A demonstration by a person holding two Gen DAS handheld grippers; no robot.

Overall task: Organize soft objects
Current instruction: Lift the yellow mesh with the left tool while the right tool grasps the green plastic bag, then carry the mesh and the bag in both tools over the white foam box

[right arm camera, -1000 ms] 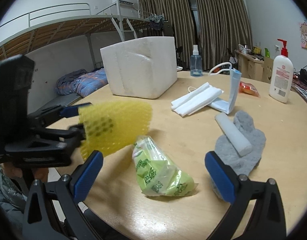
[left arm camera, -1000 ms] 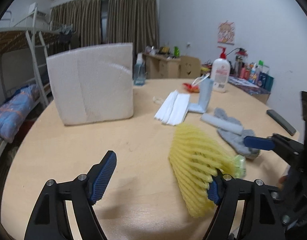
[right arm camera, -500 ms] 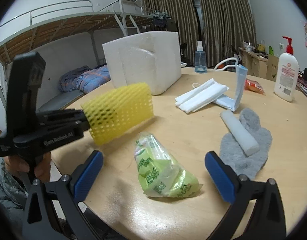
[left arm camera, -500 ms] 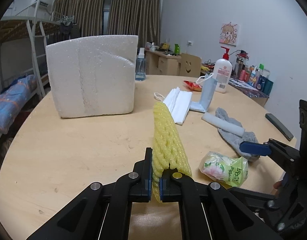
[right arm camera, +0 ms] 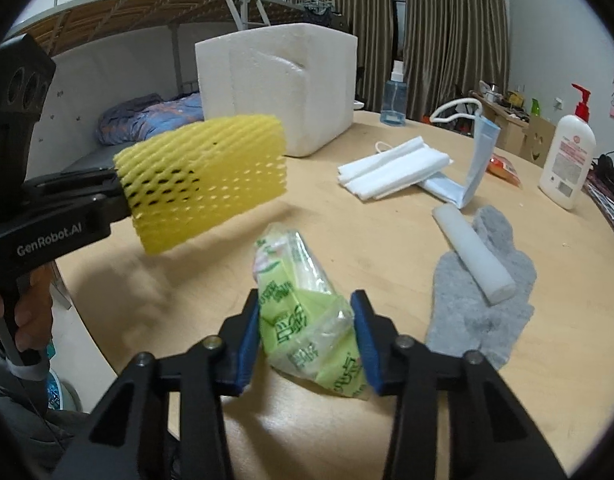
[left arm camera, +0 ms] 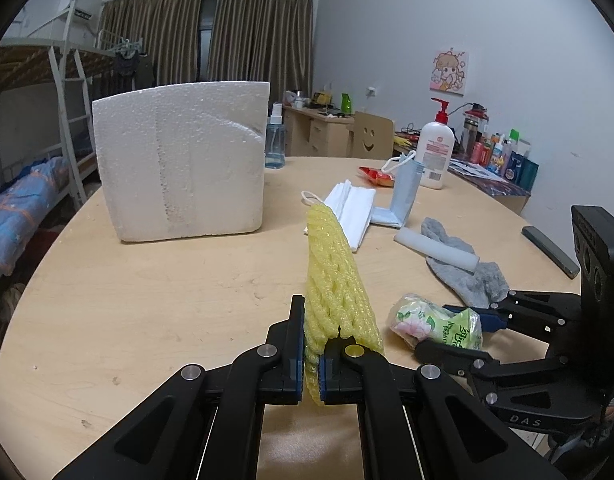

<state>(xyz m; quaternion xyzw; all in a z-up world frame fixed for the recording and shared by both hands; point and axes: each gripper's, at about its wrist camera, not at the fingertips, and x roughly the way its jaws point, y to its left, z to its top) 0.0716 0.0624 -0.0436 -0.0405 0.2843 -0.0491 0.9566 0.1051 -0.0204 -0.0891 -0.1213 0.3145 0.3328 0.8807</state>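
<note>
A yellow foam net sleeve (left arm camera: 331,264) is pinched at its near end by my left gripper (left arm camera: 314,332), which is shut on it. The sleeve sticks out forward above the round wooden table (left arm camera: 147,300). In the right wrist view the same sleeve (right arm camera: 203,176) hangs at the left, held by the left gripper (right arm camera: 121,196). A green plastic tissue pack (right arm camera: 303,316) lies on the table between the blue pads of my right gripper (right arm camera: 307,320). Its jaws are closing and both pads touch the pack's sides. The left wrist view shows the pack (left arm camera: 435,322) at lower right.
A big white styrofoam block (left arm camera: 179,164) stands at the back left. Folded white cloths (left arm camera: 351,204), a blue face mask (left arm camera: 405,192), a grey glove (left arm camera: 463,268) with a white foam roll (left arm camera: 435,250) on it, a lotion bottle (left arm camera: 435,152) and a spray bottle (left arm camera: 275,144) lie beyond.
The left gripper shut on the yellow sleeve and lifted it off the table. The right gripper's jaws, wide open before, have closed in onto the tissue pack.
</note>
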